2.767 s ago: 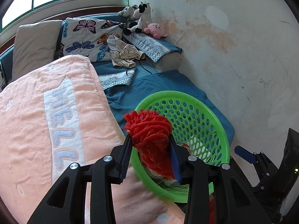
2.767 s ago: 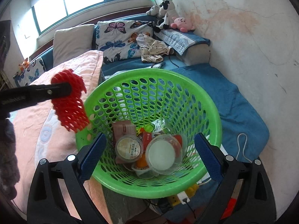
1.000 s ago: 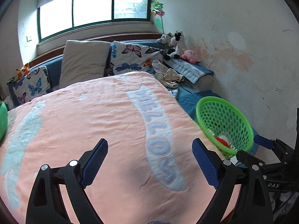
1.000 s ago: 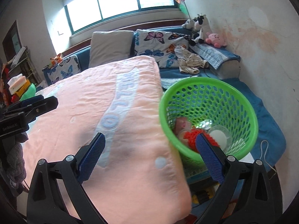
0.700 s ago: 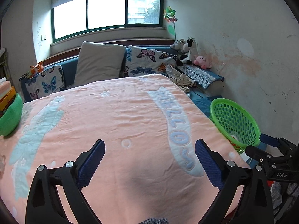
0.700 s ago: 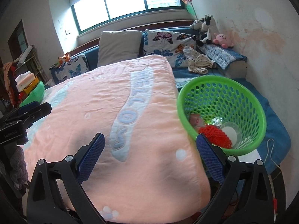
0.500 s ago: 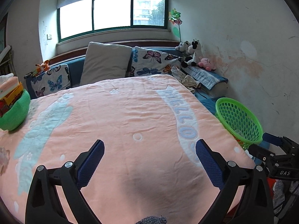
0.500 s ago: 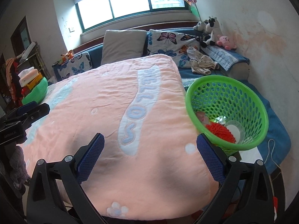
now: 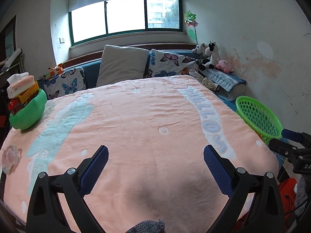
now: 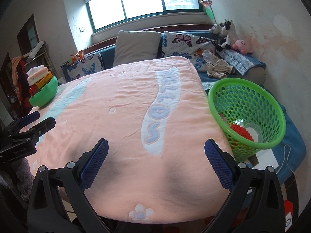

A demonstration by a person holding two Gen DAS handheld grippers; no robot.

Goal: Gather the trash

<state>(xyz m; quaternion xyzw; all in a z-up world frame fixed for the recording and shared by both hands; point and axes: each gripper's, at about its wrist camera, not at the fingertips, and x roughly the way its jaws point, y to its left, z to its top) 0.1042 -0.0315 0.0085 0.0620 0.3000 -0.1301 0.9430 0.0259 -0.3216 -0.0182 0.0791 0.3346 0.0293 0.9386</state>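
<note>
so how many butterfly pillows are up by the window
2: one butterfly pillow right of the plain grey pillow, a smaller butterfly pillow to its left. The pink blanket may hide more.

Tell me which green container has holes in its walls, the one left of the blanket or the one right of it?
The right one: the green basket beside the pink blanket, mesh-walled, with trash inside. The green bowl on the left is solid-walled and holds a tissue pack.

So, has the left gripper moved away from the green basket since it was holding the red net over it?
Yes. The left gripper, open, has pulled back: the green basket now sits small at the right edge, beyond the pink blanket.
</note>
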